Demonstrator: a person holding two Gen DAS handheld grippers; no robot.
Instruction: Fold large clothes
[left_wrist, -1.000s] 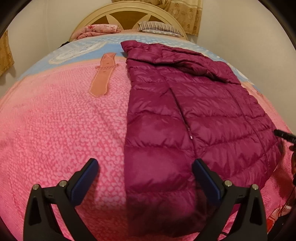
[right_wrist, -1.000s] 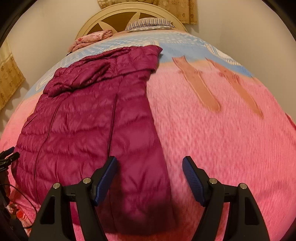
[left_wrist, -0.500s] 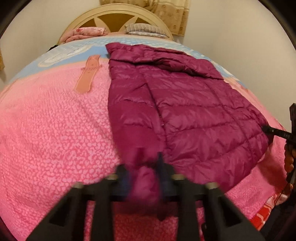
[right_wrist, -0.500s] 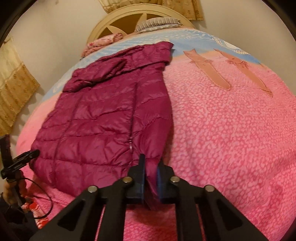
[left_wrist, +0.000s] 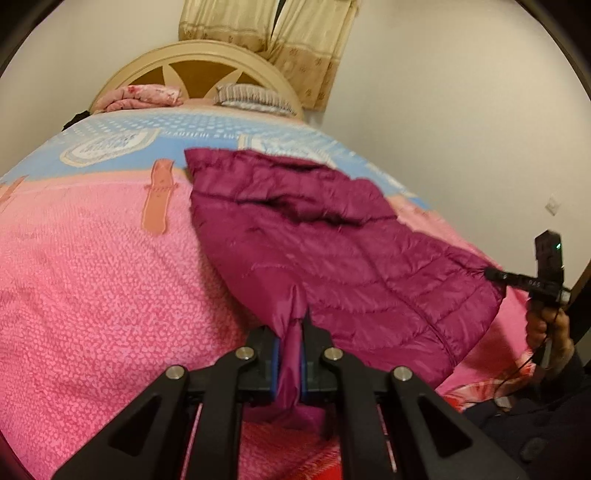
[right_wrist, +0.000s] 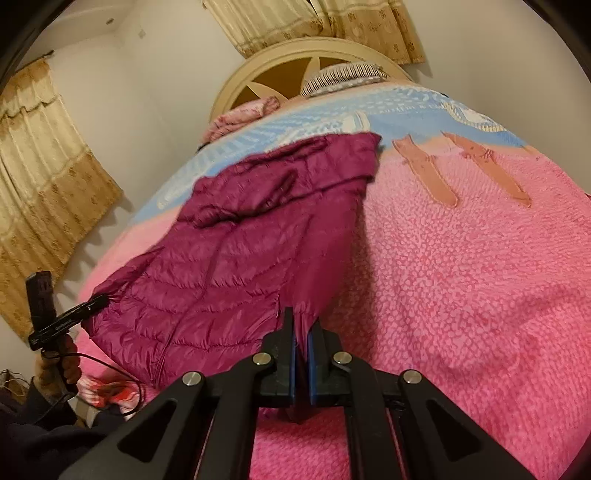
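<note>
A maroon quilted puffer jacket (left_wrist: 332, 251) lies spread on the pink bedspread (left_wrist: 92, 295), with its hood toward the headboard. My left gripper (left_wrist: 289, 347) is shut on the jacket's bottom hem at one corner and lifts it off the bed. In the right wrist view the jacket (right_wrist: 258, 236) stretches away to the left, and my right gripper (right_wrist: 301, 354) is shut on the hem at the other bottom corner. Each gripper shows at the edge of the other's view: the right gripper (left_wrist: 517, 278) and the left gripper (right_wrist: 74, 314).
The bed has a cream arched headboard (left_wrist: 199, 70) with a pink pillow (left_wrist: 144, 96) and a striped pillow (left_wrist: 251, 96). Walls and beige curtains (right_wrist: 40, 184) stand close around. Bare pink bedspread (right_wrist: 461, 295) lies beside the jacket. A cable (right_wrist: 110, 373) hangs at the bed's edge.
Both grippers went from open above the hem to shut on the bottom corners. They have since lifted the hem, so the lower jacket rises off the bed.
</note>
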